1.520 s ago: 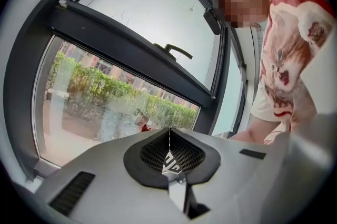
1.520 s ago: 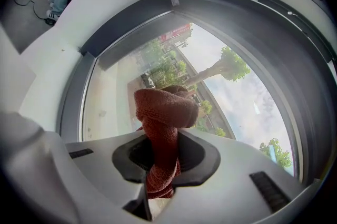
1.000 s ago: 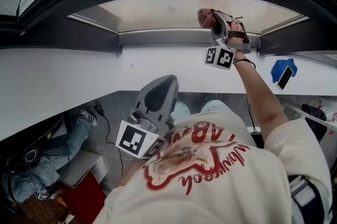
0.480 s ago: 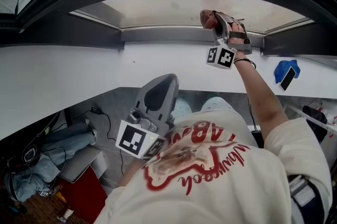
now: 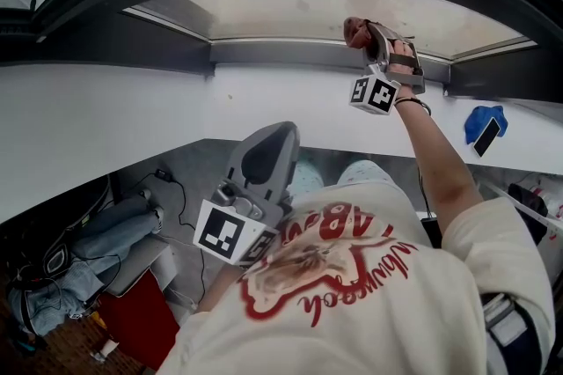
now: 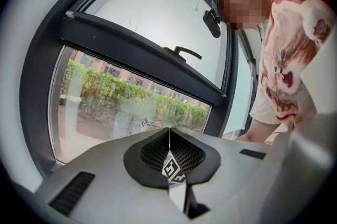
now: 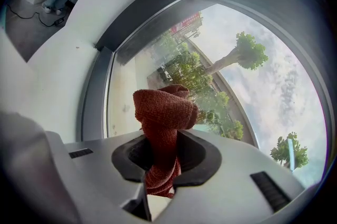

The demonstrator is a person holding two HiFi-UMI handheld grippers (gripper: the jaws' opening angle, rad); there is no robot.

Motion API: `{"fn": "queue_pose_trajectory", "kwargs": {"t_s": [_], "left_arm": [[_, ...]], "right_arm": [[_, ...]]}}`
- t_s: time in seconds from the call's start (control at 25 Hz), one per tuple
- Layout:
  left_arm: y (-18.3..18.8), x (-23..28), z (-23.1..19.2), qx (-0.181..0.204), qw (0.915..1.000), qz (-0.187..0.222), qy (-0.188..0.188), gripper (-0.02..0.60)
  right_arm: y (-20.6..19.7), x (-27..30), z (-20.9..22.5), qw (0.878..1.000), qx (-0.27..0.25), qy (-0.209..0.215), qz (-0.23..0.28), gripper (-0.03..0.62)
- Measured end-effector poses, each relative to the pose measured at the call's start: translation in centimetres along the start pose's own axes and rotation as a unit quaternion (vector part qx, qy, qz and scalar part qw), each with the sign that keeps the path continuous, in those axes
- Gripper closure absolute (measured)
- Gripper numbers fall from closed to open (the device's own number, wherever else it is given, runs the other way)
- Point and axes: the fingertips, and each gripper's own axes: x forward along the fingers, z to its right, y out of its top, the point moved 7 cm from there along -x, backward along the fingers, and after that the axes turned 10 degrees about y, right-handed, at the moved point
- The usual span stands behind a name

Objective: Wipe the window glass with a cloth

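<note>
Closest to me, at about seven o'clock in the head view, my left gripper [image 5: 264, 155] is held up in front of my chest with its jaws pressed together on nothing. It faces a window but takes no part in the wiping. Farther out, at one o'clock, my right arm is stretched up and my right gripper [image 5: 362, 33] is clamped on the red cloth [image 7: 164, 112], which is bunched into a knot that sticks out past the jaw tips. The wad sits at the bottom edge of the window glass [image 5: 290, 8], just above the dark frame [image 5: 281, 56]; I can't tell whether it touches the pane. The cloth looks soft, light and knitted, so I expect it to squash and drag rather than slide. I judge a hold low on the bundle is right, leaving the puffed head free to flatten against the glass, though a slack grip could let it pull out on a hard stroke. Beyond the glass are trees [image 7: 247, 52] and sky.
</note>
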Motion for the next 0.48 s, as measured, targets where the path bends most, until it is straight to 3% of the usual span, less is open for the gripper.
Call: {"fn": "queue_pose_trajectory", "kwargs": {"t_s": [0.28, 0.48], "left_arm": [[0.8, -1.2, -2.0, -0.013, 0.9999, -0.005, 0.010, 0.560], [0.3, -0.3, -2.0, -0.016, 0.9998, -0.009, 0.009, 0.560]], "right_arm": [[1.6, 0.8, -0.7, 1.000, -0.012, 0.014, -0.009, 0.515], [0.6, 1.6, -1.2, 1.000, -0.015, 0.021, -0.013, 0.515]]}}
